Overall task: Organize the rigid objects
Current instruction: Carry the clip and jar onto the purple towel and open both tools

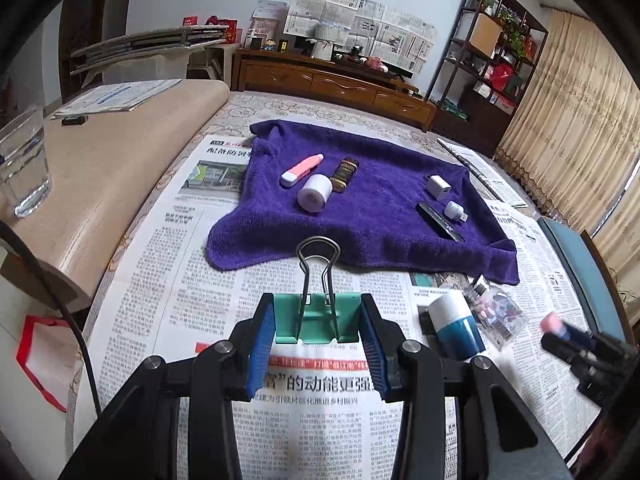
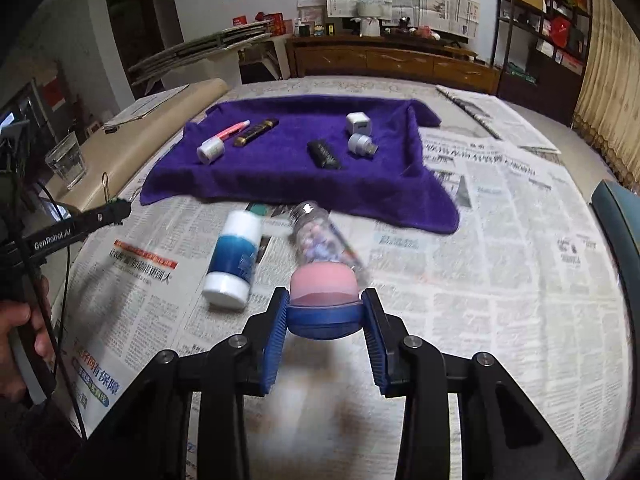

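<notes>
Two handheld grippers hover over the newspaper-covered table [image 2: 500,240]. The left gripper [image 1: 318,320] pinches a teal metal binder clip [image 1: 316,318] by its sides, wire handles upright. The right gripper [image 2: 325,312] squeezes a blurred pink-and-blue round piece [image 2: 323,304]. Just ahead of it lie a white-and-blue plastic bottle [image 2: 234,260] and a clear jar of coloured bits [image 2: 320,236], both on their sides. Beyond them, a purple towel [image 2: 280,164] carries a pink pen [image 2: 236,130], a white roll [image 2: 211,151], a black comb [image 2: 324,155] and two white plugs [image 2: 358,123].
</notes>
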### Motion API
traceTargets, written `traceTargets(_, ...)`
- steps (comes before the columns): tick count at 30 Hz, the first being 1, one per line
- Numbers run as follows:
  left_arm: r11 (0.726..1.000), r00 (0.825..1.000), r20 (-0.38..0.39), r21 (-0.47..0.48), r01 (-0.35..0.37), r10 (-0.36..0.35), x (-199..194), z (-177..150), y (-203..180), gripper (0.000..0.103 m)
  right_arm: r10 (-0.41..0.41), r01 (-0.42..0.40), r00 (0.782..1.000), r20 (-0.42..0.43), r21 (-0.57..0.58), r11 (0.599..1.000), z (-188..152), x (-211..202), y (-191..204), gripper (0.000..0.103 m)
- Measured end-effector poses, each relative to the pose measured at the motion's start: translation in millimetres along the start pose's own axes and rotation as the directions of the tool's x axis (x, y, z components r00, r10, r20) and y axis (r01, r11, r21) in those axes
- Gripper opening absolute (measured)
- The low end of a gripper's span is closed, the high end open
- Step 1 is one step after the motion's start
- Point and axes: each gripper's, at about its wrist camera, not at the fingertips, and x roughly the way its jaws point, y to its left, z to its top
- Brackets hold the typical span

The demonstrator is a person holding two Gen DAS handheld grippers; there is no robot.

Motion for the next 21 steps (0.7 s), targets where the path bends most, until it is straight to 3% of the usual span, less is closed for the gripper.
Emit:
traceTargets(13, 0.994, 1.0, 0.005, 0.113, 0.0, -0.001, 29, 65, -34, 0.039, 0.095, -0.095, 0.995, 0.041, -0.005, 0.995, 100, 34, -41, 0.036)
traceTargets(21, 0.987, 0.998, -0.06, 0.156, 0.042, -0.033, 85, 100, -49, 0.039, 0.163, -0.164, 0.986, -0.015, -0.058, 0.985, 168, 109, -27, 0.036)
